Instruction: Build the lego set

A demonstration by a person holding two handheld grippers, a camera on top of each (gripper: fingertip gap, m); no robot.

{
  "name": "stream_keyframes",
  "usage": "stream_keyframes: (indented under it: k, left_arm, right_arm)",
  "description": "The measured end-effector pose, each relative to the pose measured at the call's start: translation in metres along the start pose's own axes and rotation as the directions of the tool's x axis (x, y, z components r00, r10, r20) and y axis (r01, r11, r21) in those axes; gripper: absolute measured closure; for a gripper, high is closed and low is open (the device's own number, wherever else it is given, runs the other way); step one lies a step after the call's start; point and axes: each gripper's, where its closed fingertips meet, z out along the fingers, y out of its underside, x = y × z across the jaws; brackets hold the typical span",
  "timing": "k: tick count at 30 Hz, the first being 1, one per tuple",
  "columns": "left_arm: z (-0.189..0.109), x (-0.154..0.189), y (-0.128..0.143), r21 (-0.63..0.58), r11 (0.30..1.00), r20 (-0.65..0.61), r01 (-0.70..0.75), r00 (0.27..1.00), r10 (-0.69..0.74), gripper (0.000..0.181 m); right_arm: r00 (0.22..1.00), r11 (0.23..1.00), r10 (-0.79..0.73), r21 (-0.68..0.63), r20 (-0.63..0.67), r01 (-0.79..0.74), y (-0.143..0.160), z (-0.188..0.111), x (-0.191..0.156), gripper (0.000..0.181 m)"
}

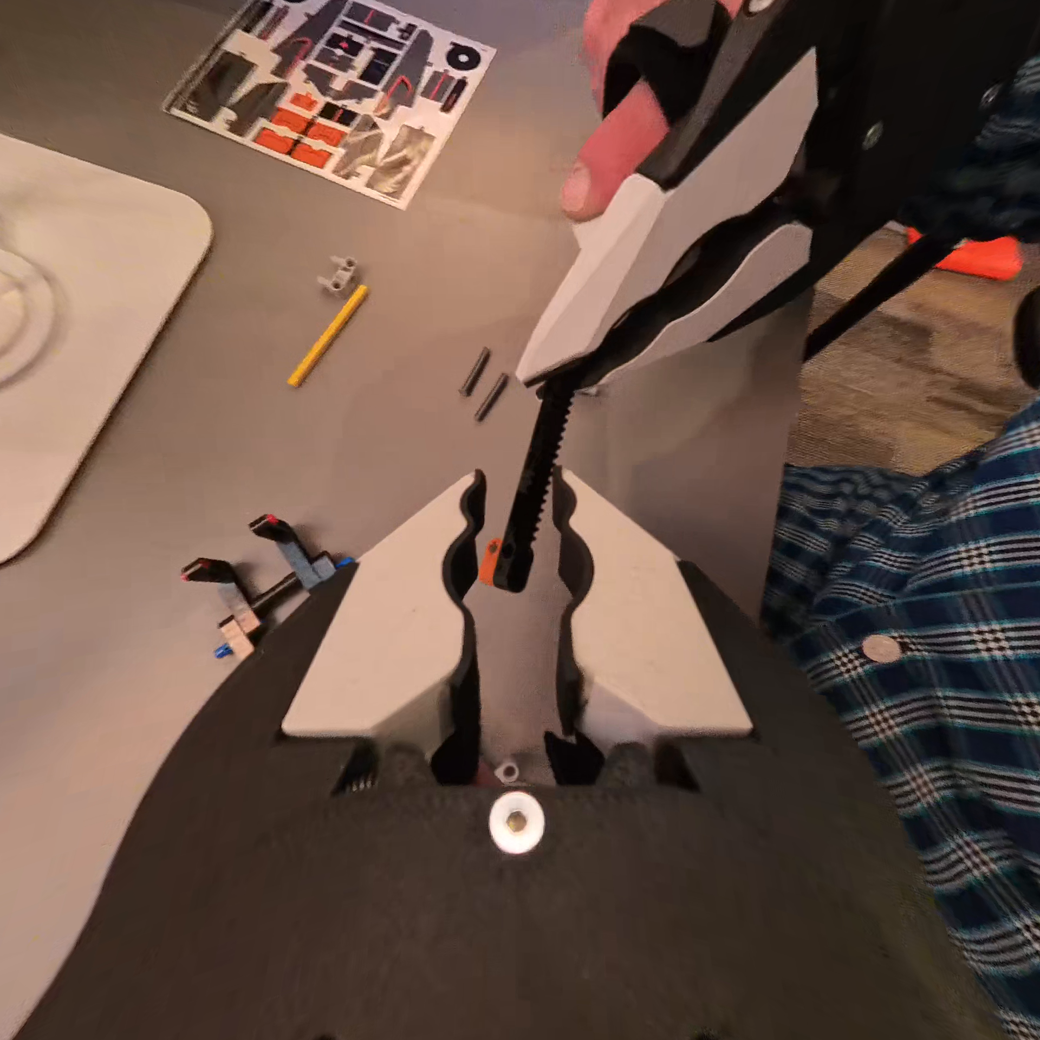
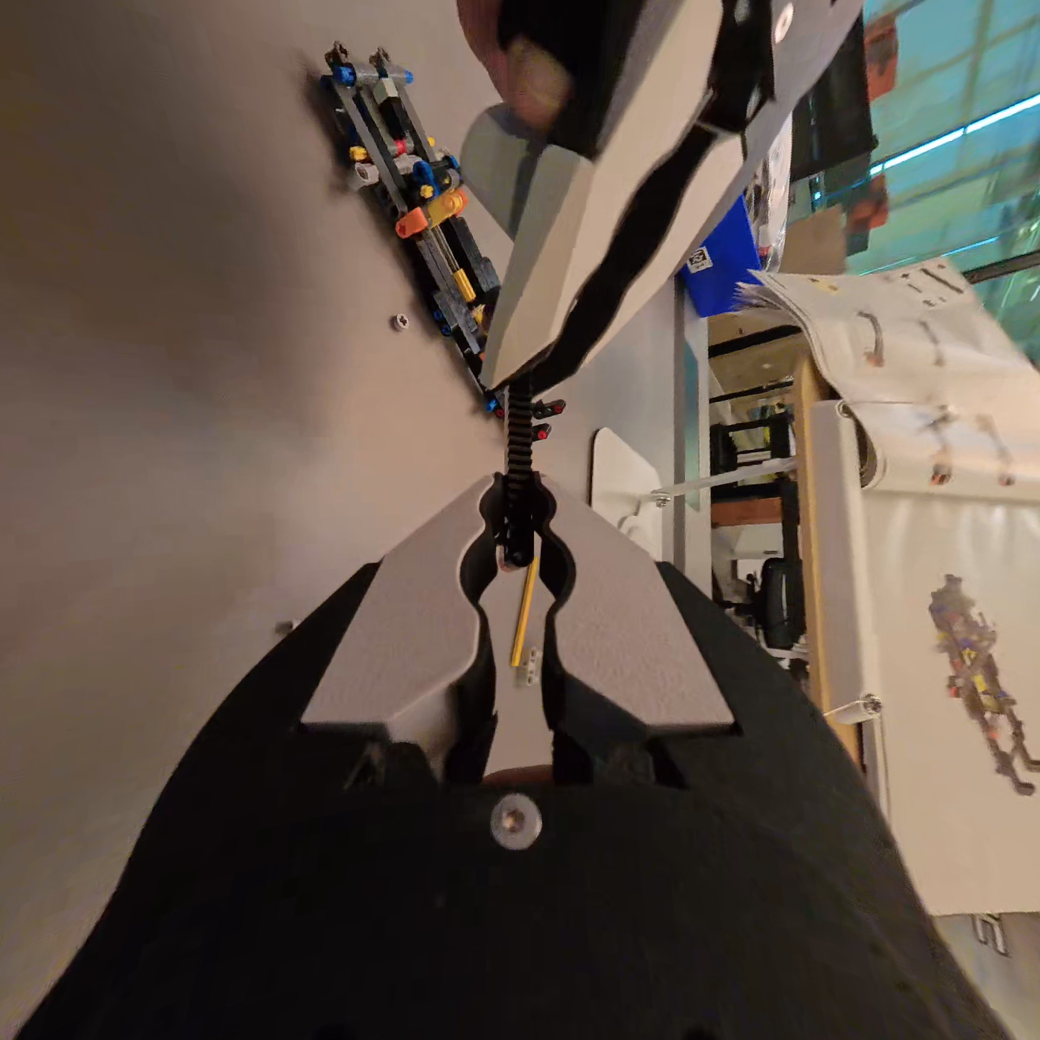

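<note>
A black toothed rack with an orange connector on one end is held in the air between my two grippers. My right gripper is shut on the rack; in the left wrist view it comes in from the upper right, gripping the rack's far end. My left gripper is open, with the orange end of the rack between its fingers and gaps on both sides. In the right wrist view the left gripper shows at the top around the rack's other end.
On the grey table lie a yellow axle, a grey connector, two dark pins, a sticker sheet and a small sub-assembly. A white tray sits left. The long built assembly and instruction booklet show in the right wrist view. My left and right fingertips are right by each other. The yellow axle is about equally far from each gripper, around 15 cm. My right wrist view looks at it from another angle.
</note>
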Motion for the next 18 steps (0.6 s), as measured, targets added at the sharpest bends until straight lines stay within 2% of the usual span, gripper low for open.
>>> stream_keyframes:
  k: [1, 6, 11, 15, 18]
  left_arm:
    - [0.001, 0.000, 0.001, -0.004, 1.000, -0.011, 0.005, 1.000, -0.005, 0.160]
    - [0.007, 0.006, 0.005, -0.028, 0.999, -0.035, -0.035, 0.999, 0.034, 0.171]
    - [0.004, 0.001, 0.000, -0.002, 0.993, 0.054, -0.120, 0.991, 0.120, 0.155]
    - [-0.004, -0.008, -0.010, -0.004, 0.956, 0.226, -0.295, 0.931, 0.288, 0.145]
    - [-0.012, -0.016, -0.019, -0.057, 0.896, 0.368, -0.441, 0.825, 0.429, 0.144]
  right_arm:
    - [1.000, 1.000, -0.013, -0.004, -0.002, 0.013, 0.001, 0.000, -0.001, 0.175]
    - [1.000, 1.000, 0.012, -0.002, 0.016, -0.012, 0.004, 0.001, -0.004, 0.175]
    - [0.955, 0.965, 0.258, 0.012, 0.146, -0.263, 0.010, 0.002, -0.008, 0.176]
    - [0.842, 0.883, 0.458, -0.040, 0.284, -0.467, 0.016, 0.003, -0.012, 0.176]
    - [0.683, 0.762, 0.618, -0.087, 0.389, -0.641, 0.015, 0.005, -0.014, 0.176]
